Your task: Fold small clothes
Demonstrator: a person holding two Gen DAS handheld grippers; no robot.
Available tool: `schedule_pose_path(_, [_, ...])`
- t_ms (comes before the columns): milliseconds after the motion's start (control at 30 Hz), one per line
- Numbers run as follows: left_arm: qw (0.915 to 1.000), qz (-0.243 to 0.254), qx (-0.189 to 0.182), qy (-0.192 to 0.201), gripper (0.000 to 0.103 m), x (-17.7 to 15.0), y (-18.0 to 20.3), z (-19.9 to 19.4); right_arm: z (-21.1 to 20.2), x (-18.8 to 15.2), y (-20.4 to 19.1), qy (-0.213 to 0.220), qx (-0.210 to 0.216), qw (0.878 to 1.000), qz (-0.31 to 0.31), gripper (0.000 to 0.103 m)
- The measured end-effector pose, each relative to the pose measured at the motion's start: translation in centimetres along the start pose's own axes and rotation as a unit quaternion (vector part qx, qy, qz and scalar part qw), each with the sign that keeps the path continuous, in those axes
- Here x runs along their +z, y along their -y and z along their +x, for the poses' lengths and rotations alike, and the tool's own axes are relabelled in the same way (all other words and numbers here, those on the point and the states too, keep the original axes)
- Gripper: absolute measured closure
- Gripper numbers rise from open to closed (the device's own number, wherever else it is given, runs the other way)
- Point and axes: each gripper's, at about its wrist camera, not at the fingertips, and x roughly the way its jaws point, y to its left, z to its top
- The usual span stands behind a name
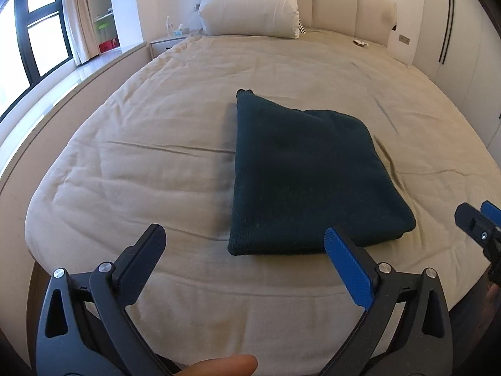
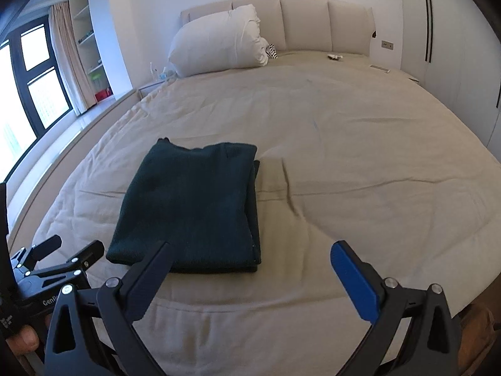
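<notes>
From your left wrist, your left gripper (image 1: 244,241) hangs with jaws spread wide and empty, the folded dark green garment (image 1: 307,178) lying on the bed (image 1: 141,163) just beyond. From your right wrist, your right gripper (image 2: 250,257) gapes empty too; the garment lies near left.

Left gripper (image 1: 244,235): matte black linkage arms with triangular cut-outs, silver round pivot screws, one black finger (image 1: 141,263) and one with a ribbed blue pad. Right gripper (image 2: 250,250): identical construction. White lettering "GenR" marks the left gripper body in the right wrist view. Bare skin of a thumb (image 2: 23,340) shows.
</notes>
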Motion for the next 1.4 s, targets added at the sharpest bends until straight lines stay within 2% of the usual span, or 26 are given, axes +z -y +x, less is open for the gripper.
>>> schedule_pose_path(600, [0.9999,-0.007,0.004,-0.013,0.0,0.3,-0.5,2.0,1.6,-0.9,0.1,-0.029,0.002,1.0,-0.004,0.0])
schedule_pose_path(1400, [0.9999,-0.006,0.004,-0.014,0.0,0.1,-0.5,2.2,1.8,-1.2,0.0,-0.036,0.005,0.999,-0.005,0.0])
